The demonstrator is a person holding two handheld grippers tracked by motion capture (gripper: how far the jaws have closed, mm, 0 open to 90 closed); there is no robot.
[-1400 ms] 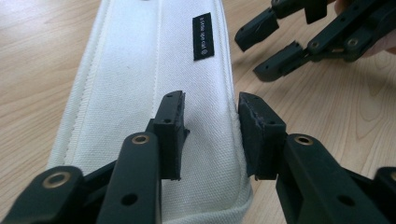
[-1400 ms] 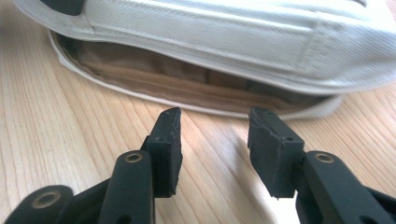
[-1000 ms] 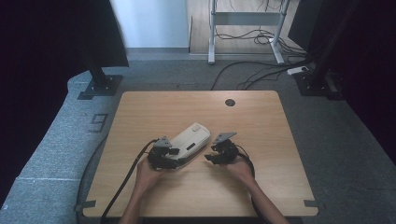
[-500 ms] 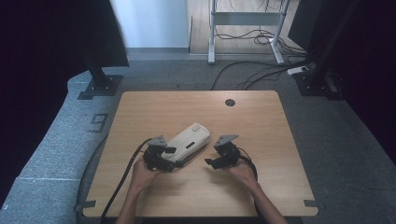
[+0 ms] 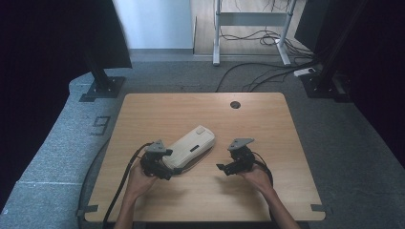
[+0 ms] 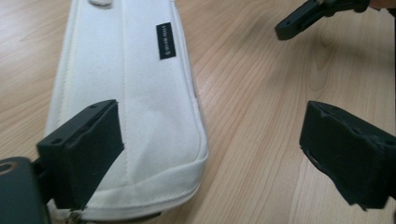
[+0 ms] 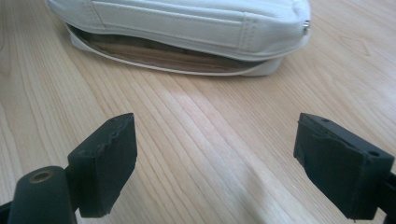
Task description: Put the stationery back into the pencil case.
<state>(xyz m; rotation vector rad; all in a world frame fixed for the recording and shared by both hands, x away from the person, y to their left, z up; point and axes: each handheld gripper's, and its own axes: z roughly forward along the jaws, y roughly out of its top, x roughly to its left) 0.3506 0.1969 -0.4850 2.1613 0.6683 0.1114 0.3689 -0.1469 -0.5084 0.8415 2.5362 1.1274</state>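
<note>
A white fabric pouch lies slantwise in the middle of the wooden table. My left gripper is at its near end. In the left gripper view that gripper stands open, and the pouch runs away between the jaws, close against the left-hand one. To the right of the pouch, my right gripper is apart from it. In the right gripper view it is open over bare wood, with the pouch ahead. The pouch's side gapes and shows a tan lining.
A small dark round hole sits near the table's far edge. Grey carpet surrounds the table, with black stands at the back left and back right, and cables on the floor behind.
Both grippers have drawn back a little toward the table's near edge, and the right one has moved slightly right. The pouch has barely shifted.
</note>
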